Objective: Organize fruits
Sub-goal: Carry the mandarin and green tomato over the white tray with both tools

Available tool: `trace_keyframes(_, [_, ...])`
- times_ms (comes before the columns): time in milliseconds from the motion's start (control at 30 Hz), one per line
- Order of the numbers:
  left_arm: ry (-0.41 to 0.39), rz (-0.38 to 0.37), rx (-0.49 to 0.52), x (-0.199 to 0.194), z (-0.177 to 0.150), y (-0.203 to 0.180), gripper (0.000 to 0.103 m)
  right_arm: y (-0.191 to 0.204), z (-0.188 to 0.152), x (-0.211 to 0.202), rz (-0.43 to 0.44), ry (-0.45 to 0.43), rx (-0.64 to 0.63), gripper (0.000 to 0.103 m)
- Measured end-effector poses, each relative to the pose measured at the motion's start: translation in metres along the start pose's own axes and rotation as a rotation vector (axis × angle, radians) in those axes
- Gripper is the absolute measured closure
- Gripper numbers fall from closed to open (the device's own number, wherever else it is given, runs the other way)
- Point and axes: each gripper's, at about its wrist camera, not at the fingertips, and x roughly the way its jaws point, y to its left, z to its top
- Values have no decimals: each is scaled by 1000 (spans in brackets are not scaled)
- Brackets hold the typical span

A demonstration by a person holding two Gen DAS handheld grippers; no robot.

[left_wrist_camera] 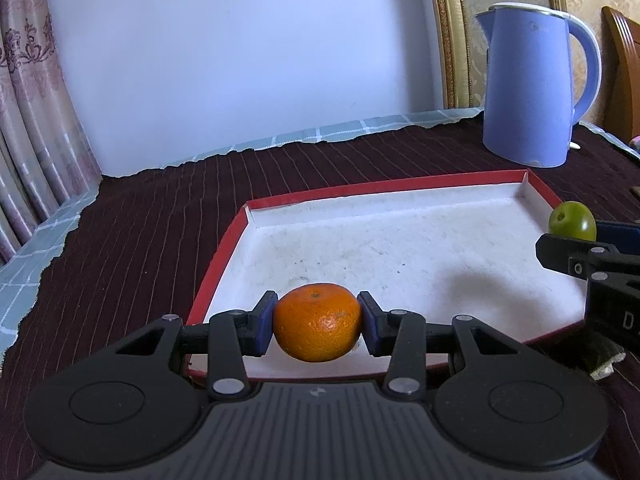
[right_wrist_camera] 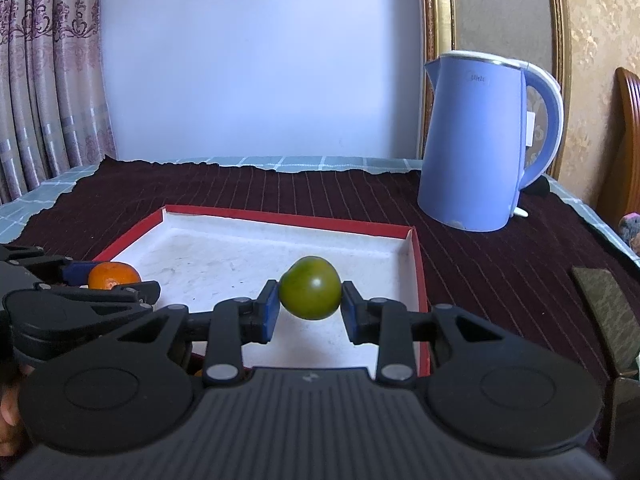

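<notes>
Tray (left_wrist_camera: 224,256), red-rimmed and white inside, sits on the dark-clothed worktop (left_wrist_camera: 140,220) straight ahead of and below both tools, with nothing in it. Left tool (left_wrist_camera: 318,322) is clamped on the orange (left_wrist_camera: 318,322), held above the tray's near-left edge. Right tool (right_wrist_camera: 310,307) is clamped on the green fruit (right_wrist_camera: 310,288), above the near-right part. Judgement: each drop is short, forward and down; neither arm needs to cross.
</notes>
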Motion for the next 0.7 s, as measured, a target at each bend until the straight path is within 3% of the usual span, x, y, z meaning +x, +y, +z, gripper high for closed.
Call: trace_keyframes(700, [-5, 24, 2, 31, 12, -9, 61, -14, 5, 39, 11, 14, 56, 72])
